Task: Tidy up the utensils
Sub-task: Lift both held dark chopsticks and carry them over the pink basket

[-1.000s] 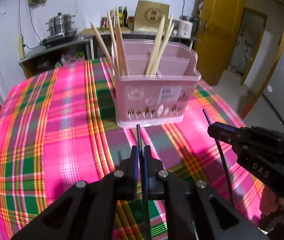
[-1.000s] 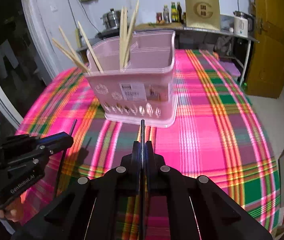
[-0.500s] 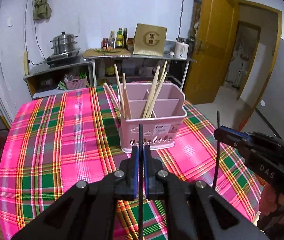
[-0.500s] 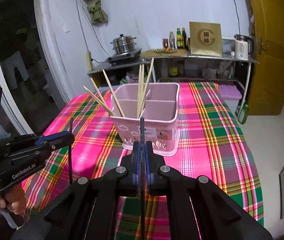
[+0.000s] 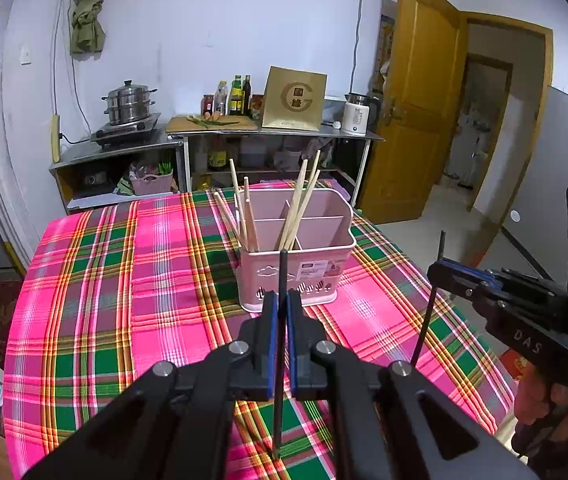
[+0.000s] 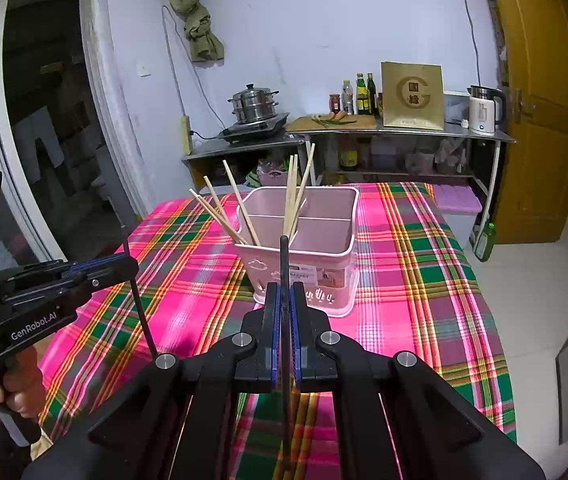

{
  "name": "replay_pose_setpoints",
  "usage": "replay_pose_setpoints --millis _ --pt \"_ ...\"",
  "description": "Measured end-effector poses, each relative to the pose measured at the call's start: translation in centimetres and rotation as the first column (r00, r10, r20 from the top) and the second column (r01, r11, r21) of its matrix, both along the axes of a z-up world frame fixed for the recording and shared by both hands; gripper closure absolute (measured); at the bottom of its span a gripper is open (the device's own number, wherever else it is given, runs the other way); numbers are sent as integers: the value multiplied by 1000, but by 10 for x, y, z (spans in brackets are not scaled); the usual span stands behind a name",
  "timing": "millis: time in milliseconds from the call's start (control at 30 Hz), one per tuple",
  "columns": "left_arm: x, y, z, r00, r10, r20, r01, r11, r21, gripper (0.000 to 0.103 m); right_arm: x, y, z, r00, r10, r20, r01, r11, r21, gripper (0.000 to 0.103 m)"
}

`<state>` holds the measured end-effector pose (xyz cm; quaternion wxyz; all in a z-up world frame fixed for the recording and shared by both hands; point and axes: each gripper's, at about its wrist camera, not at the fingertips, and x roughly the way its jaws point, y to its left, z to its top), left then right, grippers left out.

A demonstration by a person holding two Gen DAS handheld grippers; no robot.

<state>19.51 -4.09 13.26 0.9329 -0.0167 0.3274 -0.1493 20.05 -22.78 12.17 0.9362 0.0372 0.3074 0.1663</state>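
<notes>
The left hand-held gripper [image 5: 280, 300] has its blue-lined jaws clamped on a thin black chopstick [image 5: 281, 344], held upright with its top poking above the fingertips and its lower end hanging over the table with the pink, green and yellow plaid cloth [image 5: 124, 280]. Straight ahead of it, a little beyond the fingertips, stands the pale pink plastic utensil caddy with divided compartments [image 5: 295, 256]. Light wooden chopsticks [image 5: 244, 216] lean in its near-left compartment, and more lean in the compartment beside it — all tilted, none upright.

To the right, the right hand-held gripper [image 6: 284, 300] is likewise pinched tight on a second thin black chopstick [image 6: 285, 320], also upright; from the left wrist view the stick rises above that gripper's tip and hangs down below it. The caddy sits just ahead of this gripper too, slightly right of its line.
</notes>
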Motion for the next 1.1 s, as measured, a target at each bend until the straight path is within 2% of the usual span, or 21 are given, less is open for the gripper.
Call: replay_pose_setpoints --millis 567,1100 --pt "-42 9 16 1000 -15 18 14 1000 10 98 -38 2 15 999 29 43 -28 999 -24 99" --pt "-33 4 41 998 -41 52 41 999 4 98 -39 3 36 995 36 92 -33 999 -35 99"
